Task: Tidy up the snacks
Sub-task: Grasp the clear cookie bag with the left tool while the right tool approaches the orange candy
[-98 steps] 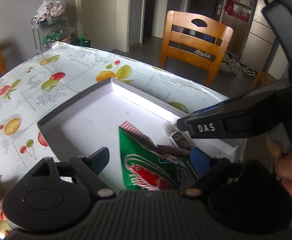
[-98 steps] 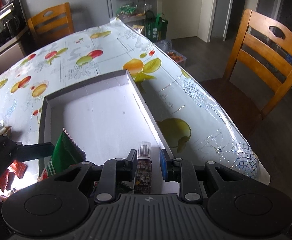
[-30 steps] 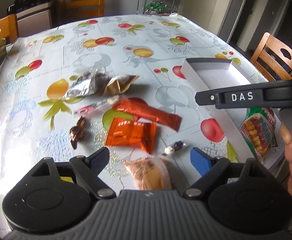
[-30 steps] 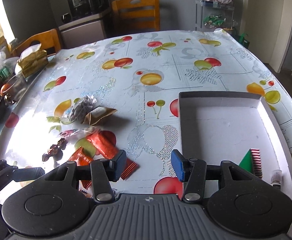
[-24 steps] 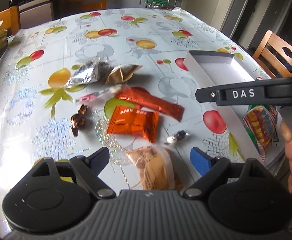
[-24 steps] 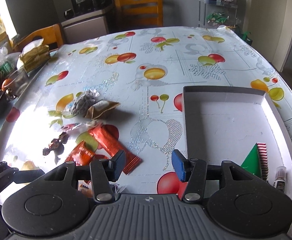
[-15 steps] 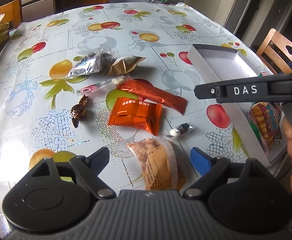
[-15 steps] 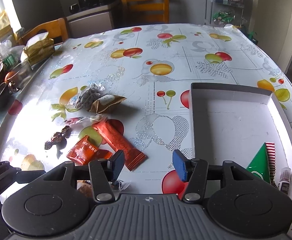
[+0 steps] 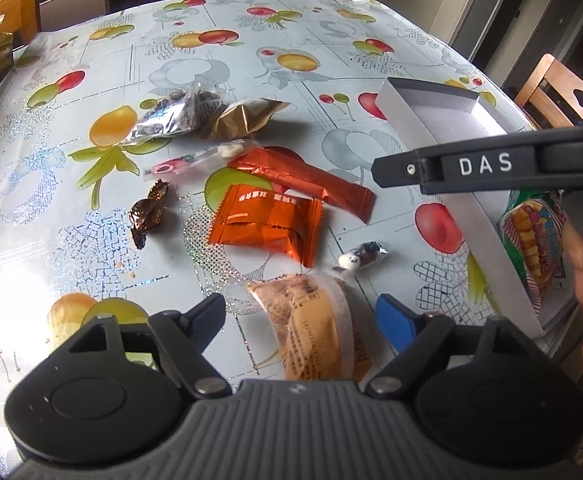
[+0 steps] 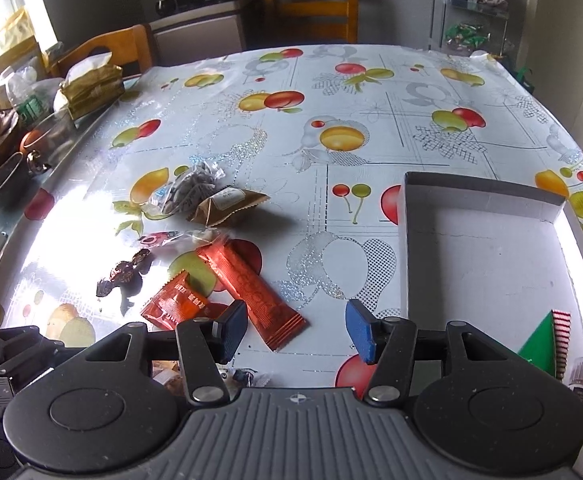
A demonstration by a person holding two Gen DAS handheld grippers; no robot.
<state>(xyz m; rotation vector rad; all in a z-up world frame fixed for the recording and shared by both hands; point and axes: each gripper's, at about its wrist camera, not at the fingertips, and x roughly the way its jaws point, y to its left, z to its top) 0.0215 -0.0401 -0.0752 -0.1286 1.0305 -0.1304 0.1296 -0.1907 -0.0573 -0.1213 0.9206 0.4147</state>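
Loose snacks lie on the fruit-print tablecloth. My left gripper [image 9: 303, 318] is open, its jaws on either side of a tan wrapped pastry [image 9: 315, 328]. Beyond it lie an orange square packet [image 9: 267, 222], a long orange bar [image 9: 303, 182], a small candy [image 9: 361, 260], a brown foil candy [image 9: 147, 212], a pink-ended packet [image 9: 195, 160], a gold packet [image 9: 247, 118] and a silver bag [image 9: 175, 114]. My right gripper [image 10: 297, 330] is open and empty above the long orange bar [image 10: 251, 286]. The white box [image 10: 483, 240] holds a green packet [image 10: 543, 344] and a small tube [image 10: 579, 374].
Wooden chairs [image 10: 311, 4] stand around the table. Bowls, bags and a tissue pack [image 10: 91, 88] crowd the left edge. A metal rack [image 10: 467, 20] stands at the back right. The right gripper's handle [image 9: 491, 166] crosses the left wrist view above the box.
Both grippers left the box and swung left over the loose snacks, releasing the green packet and the tube there. In the last second the left gripper closed in around the tan pastry.
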